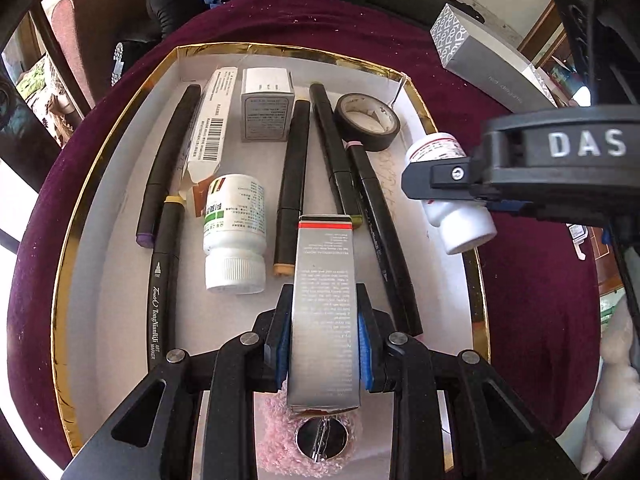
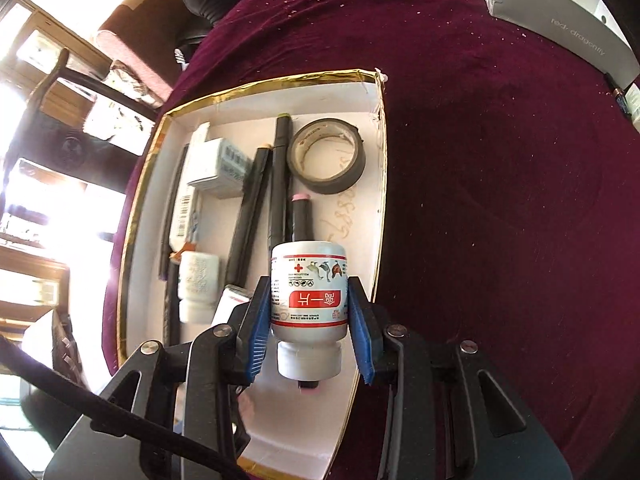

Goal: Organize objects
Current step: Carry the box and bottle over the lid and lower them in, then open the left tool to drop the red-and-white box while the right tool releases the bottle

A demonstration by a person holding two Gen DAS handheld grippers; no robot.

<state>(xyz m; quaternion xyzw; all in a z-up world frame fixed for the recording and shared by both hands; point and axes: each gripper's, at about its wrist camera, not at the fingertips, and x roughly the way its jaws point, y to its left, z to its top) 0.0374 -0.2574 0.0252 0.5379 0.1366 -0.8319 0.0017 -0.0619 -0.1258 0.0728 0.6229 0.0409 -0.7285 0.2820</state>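
The left gripper (image 1: 324,336) is clamped on a slim silver carton (image 1: 325,304) with a red-and-black band at its far end, held above the near part of a gold-rimmed white tray (image 1: 64,248). The right gripper (image 2: 310,332) grips a small white bottle (image 2: 308,292) with a red-banded label, cap toward the camera, poised over the tray's right edge.

The tray's floor is crowded. The clearest bare strip lies along its right side, below a roll of black tape (image 1: 367,121), where faint scribbles mark the floor. Another open patch sits at the near left.

One black marker (image 1: 162,280) reads "Touch TongNianBiJi ART MARKER". The right gripper's body bears the letters "DAS". A grey box (image 2: 560,20) on the maroon cloth (image 2: 500,200) reads "red-dragonfly".

Further markers lie lengthwise in the tray, with a white bottle with a green label (image 1: 234,232), a barcoded long carton (image 1: 210,128) and a small grey-white box (image 1: 266,110). A pink fuzzy item (image 1: 280,432) lies under the left gripper.
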